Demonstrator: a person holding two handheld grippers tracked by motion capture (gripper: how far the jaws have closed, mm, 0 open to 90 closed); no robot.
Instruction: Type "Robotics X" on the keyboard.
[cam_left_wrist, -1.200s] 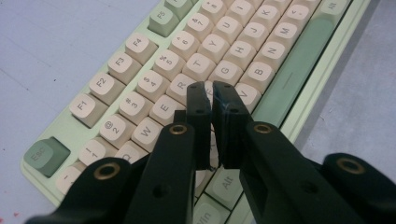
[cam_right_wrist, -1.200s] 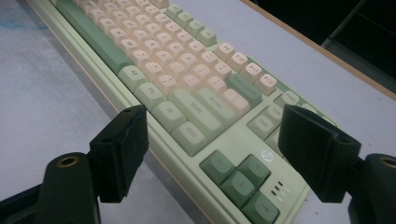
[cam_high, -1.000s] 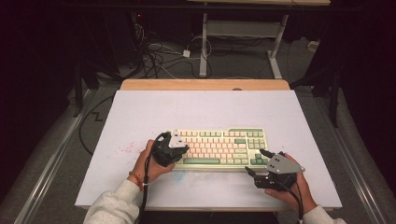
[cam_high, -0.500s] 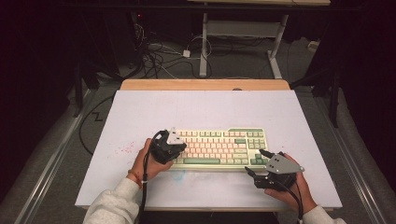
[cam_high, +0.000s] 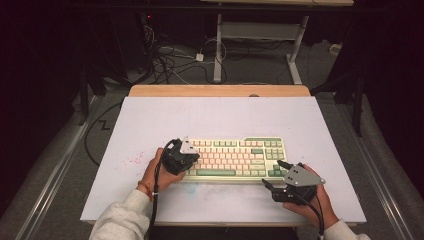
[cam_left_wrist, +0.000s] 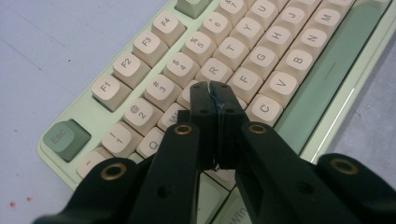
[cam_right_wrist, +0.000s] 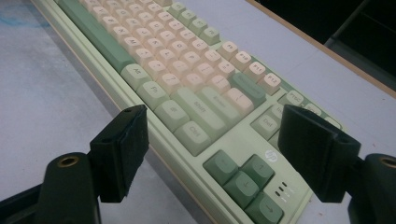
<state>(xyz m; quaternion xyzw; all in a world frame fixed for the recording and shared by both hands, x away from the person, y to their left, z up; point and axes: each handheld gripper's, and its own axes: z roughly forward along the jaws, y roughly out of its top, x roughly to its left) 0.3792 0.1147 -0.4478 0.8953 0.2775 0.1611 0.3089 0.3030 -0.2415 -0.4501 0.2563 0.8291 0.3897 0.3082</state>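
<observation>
A pale green keyboard (cam_high: 235, 155) with cream and green keys lies on the white table top (cam_high: 220, 115), a little toward the front. My left gripper (cam_high: 194, 159) is at the keyboard's left end. In the left gripper view its jaws are pressed together with nothing between them, and the left gripper (cam_left_wrist: 215, 88) has its tips just over the keys by E and D on the keyboard (cam_left_wrist: 280, 60). My right gripper (cam_high: 276, 174) stands open at the keyboard's front right corner. In the right gripper view its pads (cam_right_wrist: 126, 140) frame the arrow keys and Ctrl on the keyboard (cam_right_wrist: 187, 60) without touching them.
A wooden strip (cam_high: 220, 90) runs along the table's far edge. Cables (cam_high: 170, 60) and a desk frame (cam_high: 260, 35) lie on the floor beyond it. Faint red specks (cam_high: 131, 161) mark the table left of the keyboard. Open table top lies behind and beside the keyboard.
The left gripper has shifted very slightly at the keyboard's left end. The right gripper and the keyboard have stayed put.
</observation>
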